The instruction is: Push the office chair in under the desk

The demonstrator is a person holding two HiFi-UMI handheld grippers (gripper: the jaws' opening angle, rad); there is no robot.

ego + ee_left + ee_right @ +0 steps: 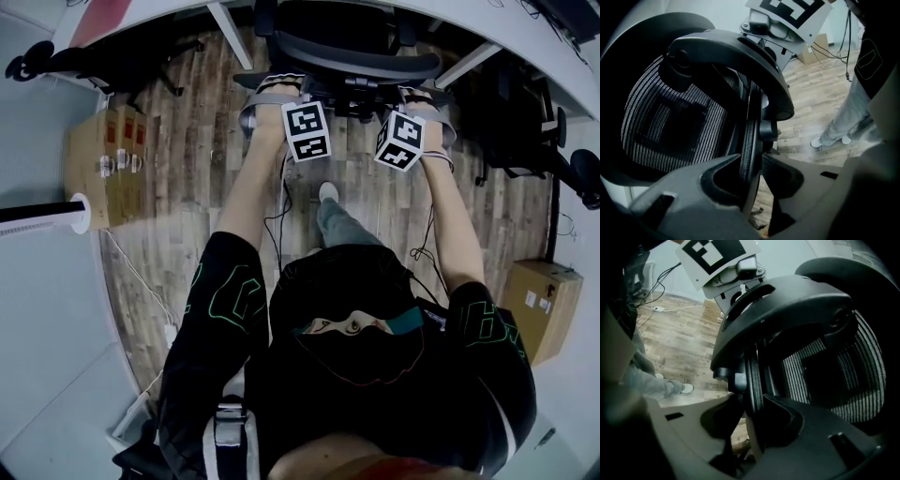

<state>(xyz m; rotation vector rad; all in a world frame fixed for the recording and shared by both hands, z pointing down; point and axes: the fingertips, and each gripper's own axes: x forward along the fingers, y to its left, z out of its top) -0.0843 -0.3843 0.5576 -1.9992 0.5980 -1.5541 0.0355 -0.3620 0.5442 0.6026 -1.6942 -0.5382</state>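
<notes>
Two clamps set: left gripper (pixel 752 164) and right gripper (pixel 752 401) each pinch backrest rim (pixel 750 136); office chair (pixel 356 47) looks partly under desk (pixel 487 28), push step in hand. Next: even, straight shove forward.

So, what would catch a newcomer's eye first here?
The black chair at top centre, at the white desk, with the left gripper and right gripper clamped on its backrest rim. A cardboard box stands at the left edge, another at the right.
</notes>
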